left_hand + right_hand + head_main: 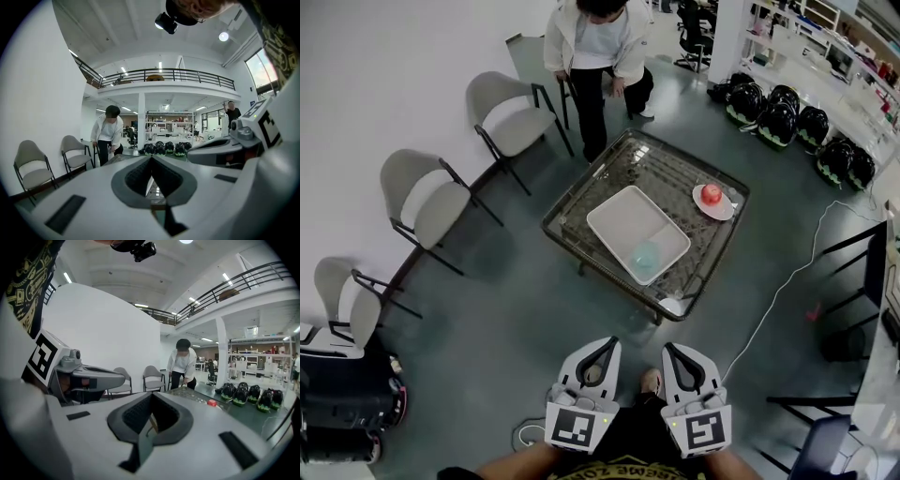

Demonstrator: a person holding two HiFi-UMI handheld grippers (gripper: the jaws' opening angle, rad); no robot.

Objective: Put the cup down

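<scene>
The cup (645,255) is sitting in the lower right part of a white tray (617,214), which is lying on the glass-topped surface (675,169) in the middle of the head view. It is looking pale teal and see-through, so probably thin plastic or glass: light, stiff, smooth enough to be slipping under hard pads, and perhaps breakable. Whether it is standing upright or lying over is too small to tell. Pinching across the wall near the rim, or across the body if it is on its side, is looking like the safest hold.

The left gripper (607,343) and the right gripper (669,349) are both hanging clenched and holding nothing, well apart from the surface at the bottom of the frame.

A pink plate (725,208) carrying a red fruit (711,194) is sitting near the tray's upper right corner. A person (595,47) is bending over the far edge, chairs (511,117) are lining the left wall, and a white cable (787,281) is trailing across the floor at the right, likely a tripping hazard.
</scene>
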